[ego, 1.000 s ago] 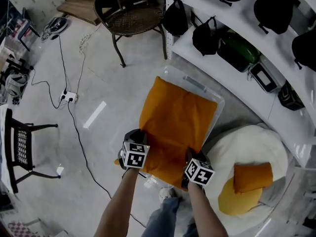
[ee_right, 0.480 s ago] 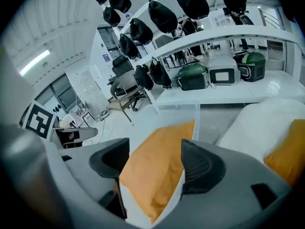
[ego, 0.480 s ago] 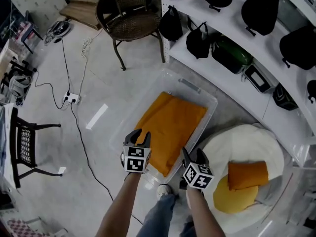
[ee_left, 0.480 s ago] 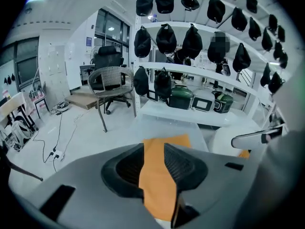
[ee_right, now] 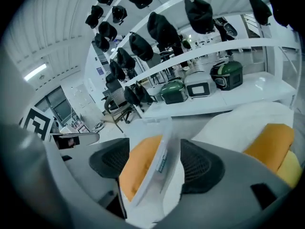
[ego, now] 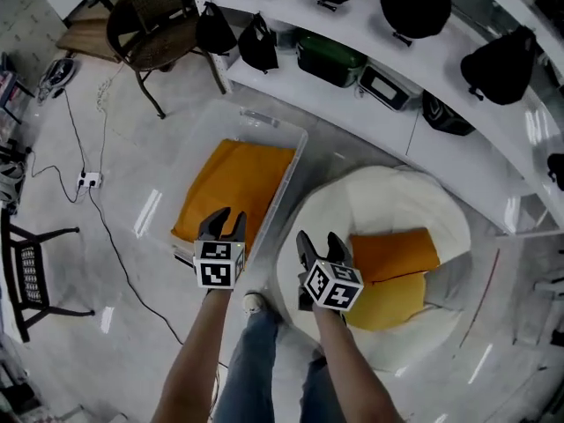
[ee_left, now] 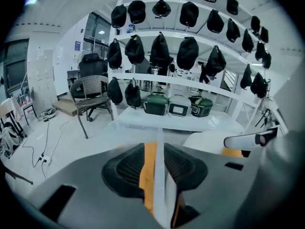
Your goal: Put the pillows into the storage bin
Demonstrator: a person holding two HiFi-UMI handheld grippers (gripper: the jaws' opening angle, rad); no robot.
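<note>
A flat orange pillow (ego: 231, 183) lay inside the clear plastic storage bin (ego: 291, 170), filling most of it. An orange rectangular pillow (ego: 392, 252) overlapped a yellow pillow (ego: 392, 302) on the round white beanbag (ego: 388, 201), just beside the bin's right wall. My left gripper (ego: 224, 223) and right gripper (ego: 320, 245) hovered above, their jaws just opened and gripping nothing. Bare floor lay open to the left. The left gripper hid the bin's near end.
</note>
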